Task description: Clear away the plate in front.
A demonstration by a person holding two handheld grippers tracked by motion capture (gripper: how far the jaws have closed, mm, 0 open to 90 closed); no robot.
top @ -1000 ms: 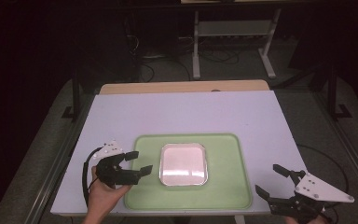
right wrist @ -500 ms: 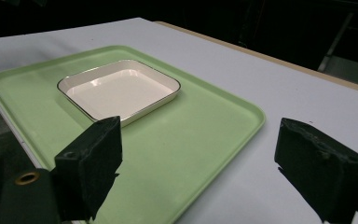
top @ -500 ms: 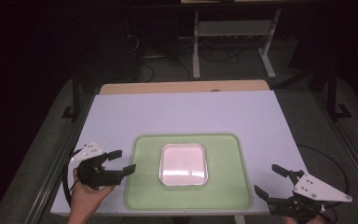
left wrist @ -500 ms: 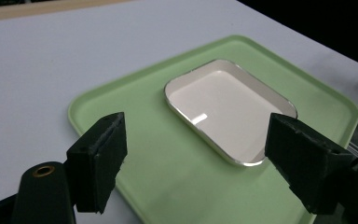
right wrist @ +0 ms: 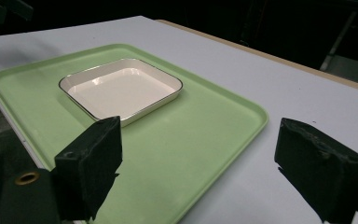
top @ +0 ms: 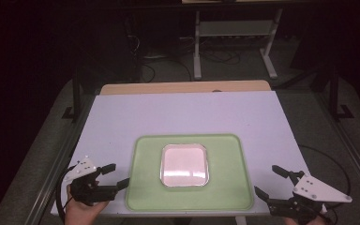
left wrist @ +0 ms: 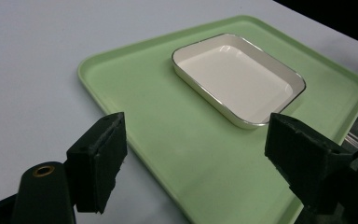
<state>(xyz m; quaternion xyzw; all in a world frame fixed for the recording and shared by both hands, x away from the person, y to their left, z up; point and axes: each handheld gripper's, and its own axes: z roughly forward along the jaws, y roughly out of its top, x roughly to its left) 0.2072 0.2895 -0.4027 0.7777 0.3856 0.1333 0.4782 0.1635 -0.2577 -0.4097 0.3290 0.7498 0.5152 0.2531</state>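
A pale green tray [top: 229, 187] lies near the front edge of the white table, with an empty white square dish [top: 184, 164] in its middle. My left gripper [top: 115, 176] is open just off the tray's front left corner, nothing between its jaws. Off the tray's front right corner my right gripper [top: 269, 181] stands open and holds nothing. The left gripper view looks across the tray [left wrist: 168, 135] to the dish [left wrist: 237, 77] between wide-apart jaws. From the right gripper view, the dish [right wrist: 121, 88] sits on the tray [right wrist: 200, 135], again between spread jaws.
The white table top [top: 183, 115] stretches bare behind the tray, with a wooden strip [top: 183, 87] along its far edge. A metal stand [top: 234, 33] and cables sit on the dark floor beyond. Black frame rails run along both table sides.
My left gripper has drawn back toward the table's front left corner, away from the tray. The right gripper has barely shifted. The tray and dish have stayed put.
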